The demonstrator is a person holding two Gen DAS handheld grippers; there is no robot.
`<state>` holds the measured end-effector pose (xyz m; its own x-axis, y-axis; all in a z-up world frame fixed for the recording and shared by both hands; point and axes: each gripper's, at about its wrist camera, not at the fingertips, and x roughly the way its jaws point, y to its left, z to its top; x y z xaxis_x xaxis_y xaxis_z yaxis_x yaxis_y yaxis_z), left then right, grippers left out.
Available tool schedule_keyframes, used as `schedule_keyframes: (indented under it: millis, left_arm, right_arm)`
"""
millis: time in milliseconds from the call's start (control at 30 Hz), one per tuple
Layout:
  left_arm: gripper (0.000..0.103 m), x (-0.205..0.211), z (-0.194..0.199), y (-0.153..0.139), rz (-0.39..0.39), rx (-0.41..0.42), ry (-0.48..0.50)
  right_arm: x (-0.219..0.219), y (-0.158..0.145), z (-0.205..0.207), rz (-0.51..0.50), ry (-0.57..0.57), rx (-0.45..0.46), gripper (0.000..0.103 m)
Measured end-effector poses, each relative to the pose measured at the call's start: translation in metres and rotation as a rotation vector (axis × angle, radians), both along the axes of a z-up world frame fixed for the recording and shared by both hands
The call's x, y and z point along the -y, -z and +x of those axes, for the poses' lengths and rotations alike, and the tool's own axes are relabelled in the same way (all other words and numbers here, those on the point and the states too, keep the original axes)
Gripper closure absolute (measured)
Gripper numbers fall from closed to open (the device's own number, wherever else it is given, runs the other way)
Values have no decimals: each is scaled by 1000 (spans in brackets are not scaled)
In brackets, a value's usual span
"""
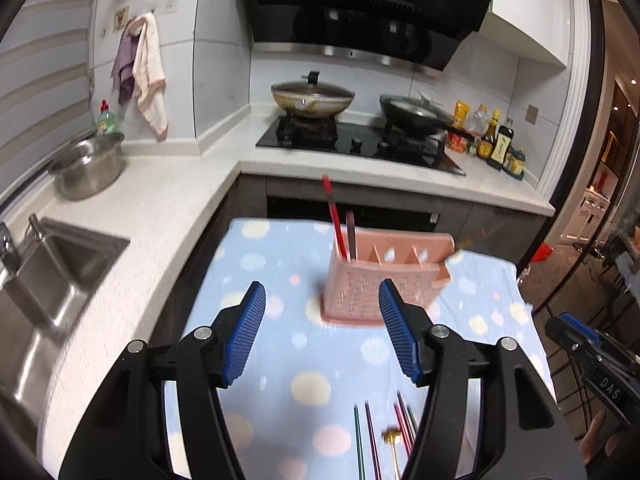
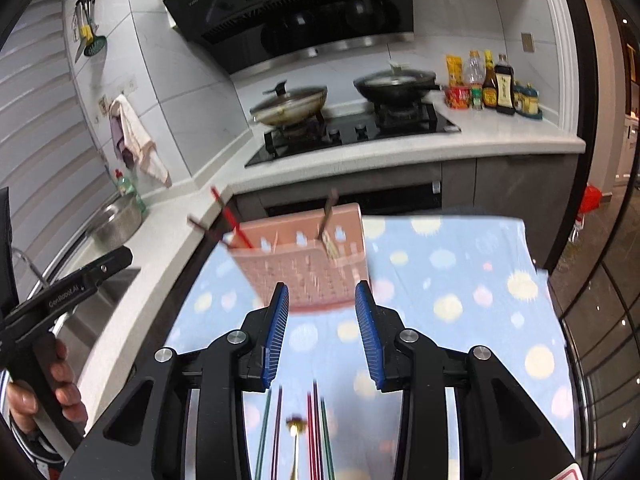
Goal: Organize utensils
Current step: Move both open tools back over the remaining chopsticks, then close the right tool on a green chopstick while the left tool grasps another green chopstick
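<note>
Both the left gripper (image 1: pixel 322 304) and the right gripper (image 2: pixel 322 306) are hanging part-open and empty; the chopsticks (image 2: pixel 316 432) at the table's (image 2: pixel 500 320) near edge are waiting, so pinching one mid-shaft should ease dropping it into the pink utensil holder (image 1: pixel 380 276).

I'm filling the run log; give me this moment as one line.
left tool: open, empty | right tool: open, empty | holder: two chopsticks in | more chopsticks on cloth

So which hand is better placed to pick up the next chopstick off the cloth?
Probably right. The loose chopsticks lie directly below the open, empty right tongs. In the left wrist view they lie toward the right finger of the left tongs, also open and empty. It is close.
</note>
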<state>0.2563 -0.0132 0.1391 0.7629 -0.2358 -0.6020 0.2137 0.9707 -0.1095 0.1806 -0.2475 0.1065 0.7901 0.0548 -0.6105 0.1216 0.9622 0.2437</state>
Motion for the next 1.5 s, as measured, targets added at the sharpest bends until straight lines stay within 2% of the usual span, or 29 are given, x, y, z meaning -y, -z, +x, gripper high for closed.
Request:
schedule_keyframes:
  millis: [367, 467, 667, 900, 1133, 1200, 1267, 1500]
  left_arm:
    - [44, -7, -95, 97, 45, -188, 32]
    - [44, -5, -116, 121, 75, -220, 46]
    - [43, -5, -150, 160, 93, -294, 61]
    - [43, -3, -173, 184, 105, -330, 81]
    - [43, 4, -178, 196, 105, -354, 111]
    - [43, 5, -178, 198, 107, -354, 117]
    - [43, 7, -178, 201, 108, -358, 123]
    - [44, 14, -178, 207, 128, -356, 144]
  right_arm:
    - [-18, 95, -101, 1, -27, -183, 69]
    - [-26, 121, -119, 9, -40, -233, 69]
    - [-42, 152, -140, -10, -77, -293, 69]
    - [-47, 173, -148, -17, -83, -323, 70]
    - [-48, 183, -146, -20, -85, -339, 73]
    - [-49, 185, -144, -22, -89, -338, 74]
    - [-51, 187, -142, -27, -95, -342, 80]
    - [-52, 191, -139, -32, -99, -346, 85]
